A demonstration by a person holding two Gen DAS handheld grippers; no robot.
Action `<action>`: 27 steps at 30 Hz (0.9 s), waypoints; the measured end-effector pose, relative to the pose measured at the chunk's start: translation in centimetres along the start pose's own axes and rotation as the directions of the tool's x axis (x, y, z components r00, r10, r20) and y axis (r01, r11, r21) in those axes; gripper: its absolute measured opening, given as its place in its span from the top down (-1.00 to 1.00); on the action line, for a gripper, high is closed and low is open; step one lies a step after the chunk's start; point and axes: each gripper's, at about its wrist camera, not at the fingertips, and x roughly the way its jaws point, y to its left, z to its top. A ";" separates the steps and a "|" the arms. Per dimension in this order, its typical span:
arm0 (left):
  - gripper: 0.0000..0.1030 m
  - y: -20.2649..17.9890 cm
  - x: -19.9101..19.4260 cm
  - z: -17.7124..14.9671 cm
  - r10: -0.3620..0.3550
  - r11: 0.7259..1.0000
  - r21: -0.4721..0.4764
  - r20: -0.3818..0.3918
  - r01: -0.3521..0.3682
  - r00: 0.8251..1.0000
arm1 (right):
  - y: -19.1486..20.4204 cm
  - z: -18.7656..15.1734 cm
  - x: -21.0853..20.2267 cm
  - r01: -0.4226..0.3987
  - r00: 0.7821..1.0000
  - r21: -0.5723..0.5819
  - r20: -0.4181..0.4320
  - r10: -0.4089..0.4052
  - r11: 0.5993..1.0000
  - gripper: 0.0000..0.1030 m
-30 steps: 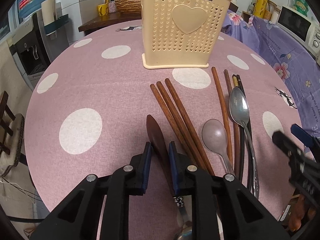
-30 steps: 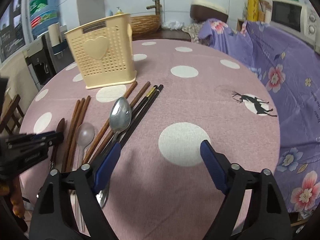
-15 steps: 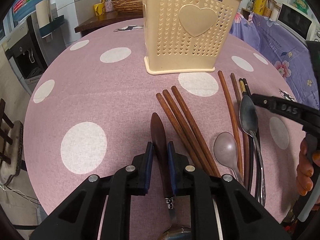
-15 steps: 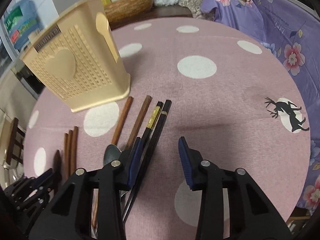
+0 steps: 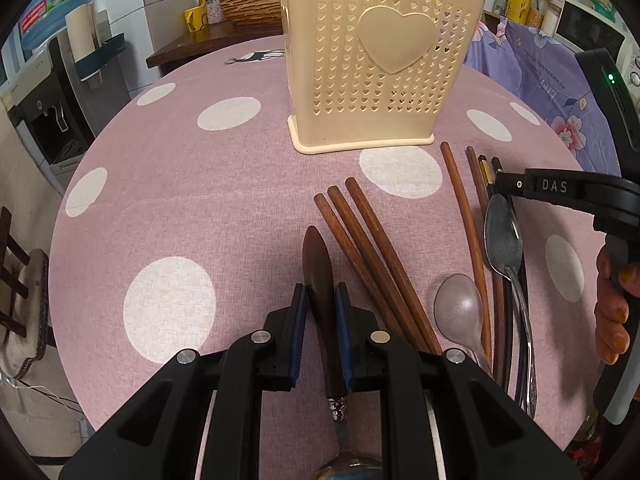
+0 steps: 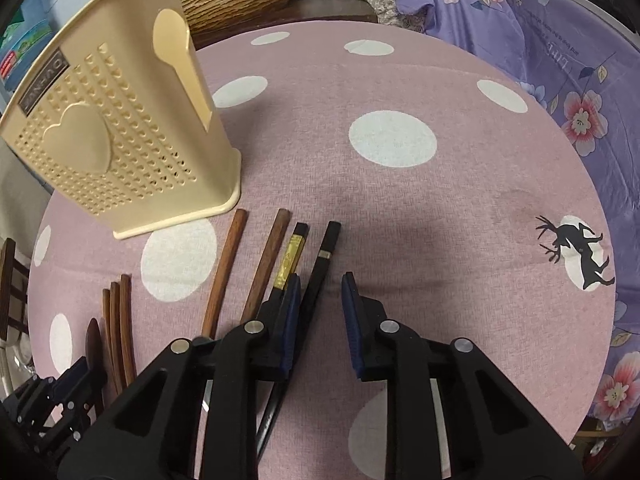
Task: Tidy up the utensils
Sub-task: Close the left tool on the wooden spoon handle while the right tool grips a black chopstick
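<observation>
Wooden spoon handle (image 5: 320, 280) is pinched in the left gripper (image 5: 321, 300). Right gripper (image 6: 318, 308), part-open, straddles a black chopstick (image 6: 316, 280). Close squarely before lifting toward the far holder (image 5: 376, 60).

My left gripper (image 5: 321, 300) covers the wooden-handled spoon's (image 5: 318, 264) middle, and its bowl is cut off by the frame's bottom edge. My right gripper (image 6: 319, 296) hides the black chopsticks' (image 6: 320, 268) lower ends.
</observation>
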 end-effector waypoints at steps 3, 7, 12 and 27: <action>0.69 -0.2 0.2 0.4 0.011 1.000 0.006 0.000 -0.011 1.000 | 0.2 0.2 0.2 0.028 1.000 0.004 0.006 -0.028 1.000 0.73; 0.70 -0.1 0.3 0.5 0.009 1.000 -0.002 -0.006 -0.009 1.000 | -0.3 0.4 0.3 0.015 1.000 0.023 0.008 -0.015 1.000 0.78; 0.71 0.3 0.3 0.7 0.000 1.000 -0.027 -0.008 0.000 1.000 | -0.8 0.3 0.3 -0.009 1.000 0.040 0.016 0.008 0.999 0.79; 0.71 1.6 -3.8 2.2 -0.047 0.995 -0.078 0.119 0.056 0.992 | -2.4 0.9 -5.8 -0.082 0.969 0.014 0.236 0.076 0.997 0.83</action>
